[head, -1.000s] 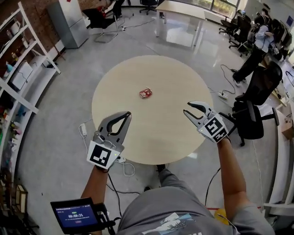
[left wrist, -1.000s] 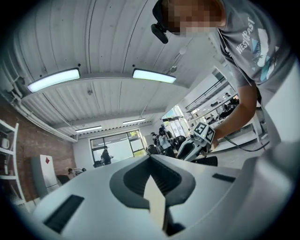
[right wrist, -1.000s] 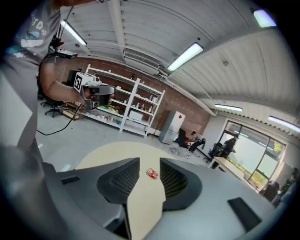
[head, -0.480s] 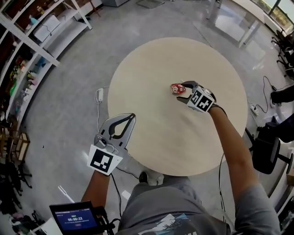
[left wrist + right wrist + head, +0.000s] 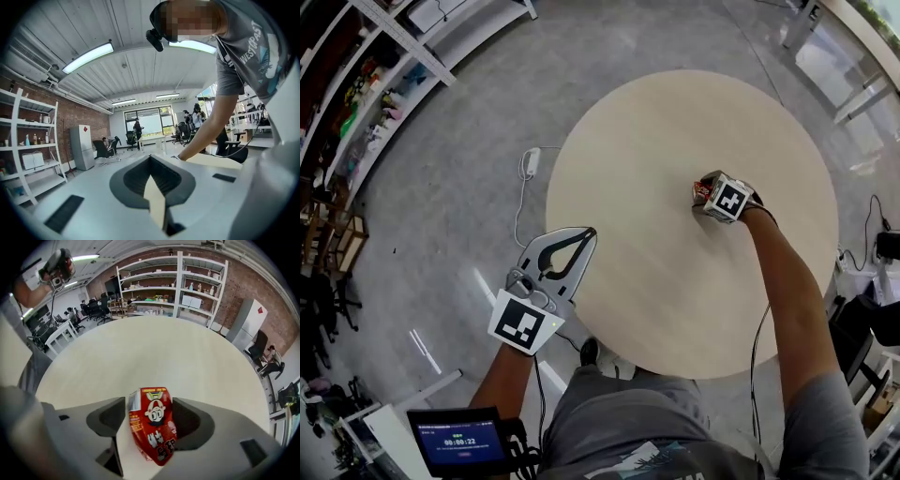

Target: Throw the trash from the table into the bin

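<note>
A small red snack packet (image 5: 152, 427) with a cartoon face lies on the round beige table (image 5: 656, 141). In the head view only a sliver of the packet (image 5: 698, 192) shows beside the marker cube. My right gripper (image 5: 711, 187) points steeply down over it. Its jaws have just been opening and now stand open on either side of the packet, with bare table showing between the left jaw and the packet in the right gripper view (image 5: 150, 400). My left gripper (image 5: 587, 233) hovers at the table's near-left edge, tips together, holding nothing.
White shelving (image 5: 394, 56) lines the upper-left wall. A power strip with its cable (image 5: 528, 161) lies on the floor left of the table. Another table (image 5: 862, 37) stands at the upper right. No bin shows in any view.
My right gripper has reached out across the table and dropped down over the red packet, jaws widening around it. The left gripper has stayed near the table's edge, shifting a little.
</note>
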Tool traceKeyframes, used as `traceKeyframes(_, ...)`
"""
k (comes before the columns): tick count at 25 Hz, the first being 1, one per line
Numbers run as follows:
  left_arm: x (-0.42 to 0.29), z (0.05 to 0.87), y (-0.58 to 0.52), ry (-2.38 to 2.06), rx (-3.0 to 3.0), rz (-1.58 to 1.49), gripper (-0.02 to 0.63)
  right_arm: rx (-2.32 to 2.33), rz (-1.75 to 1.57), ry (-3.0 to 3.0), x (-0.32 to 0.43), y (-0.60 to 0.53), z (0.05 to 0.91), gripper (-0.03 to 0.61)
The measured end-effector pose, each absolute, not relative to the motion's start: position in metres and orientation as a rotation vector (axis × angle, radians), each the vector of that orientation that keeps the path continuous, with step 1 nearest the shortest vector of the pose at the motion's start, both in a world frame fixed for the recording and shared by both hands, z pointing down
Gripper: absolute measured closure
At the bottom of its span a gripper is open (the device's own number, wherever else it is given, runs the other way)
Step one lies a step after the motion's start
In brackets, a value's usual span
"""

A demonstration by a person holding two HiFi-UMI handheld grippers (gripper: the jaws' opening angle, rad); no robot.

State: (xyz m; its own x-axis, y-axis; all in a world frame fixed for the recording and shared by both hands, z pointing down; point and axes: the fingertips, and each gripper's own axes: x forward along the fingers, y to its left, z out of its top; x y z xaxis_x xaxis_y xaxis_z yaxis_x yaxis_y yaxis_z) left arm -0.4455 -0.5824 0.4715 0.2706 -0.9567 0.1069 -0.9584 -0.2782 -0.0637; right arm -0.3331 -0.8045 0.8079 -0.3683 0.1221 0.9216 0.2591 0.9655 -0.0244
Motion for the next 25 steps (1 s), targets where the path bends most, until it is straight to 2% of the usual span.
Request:
traceKeyframes(1,-0.450,0.474,-0.581,-1.879,2.493,0.185,0.571,-0.274,-0.152,-1.958,-0.336,-0.801,0.807,0.292)
traceKeyframes(5,-0.452,0.469,-0.576,-1.870,2.511,0.132,0.571,-0.241,-0.134,-1.961,-0.328,-0.785,0.800,0.330)
traceKeyframes(8,-0.449,0.461,-0.567,-1.857,2.545,0.114,0.571,-0.173,-0.151,-2.043,-0.325,-0.768,0.776,0.407)
traceKeyframes(10,-0.450,0.451,-0.556,-1.855,2.574,0.094,0.571,-0.108,-0.181,-2.123,-0.327,-0.751,0.747,0.427)
traceKeyframes(17,-0.453,0.393,-0.487,-1.804,2.730,0.006,0.571,0.240,-0.326,-2.409,-0.327,-0.643,0.579,0.436)
traceKeyframes(25,-0.390,0.337,-0.379,-1.547,2.986,-0.135,0.571,0.745,-0.426,-2.561,-0.230,-0.468,0.405,0.436)
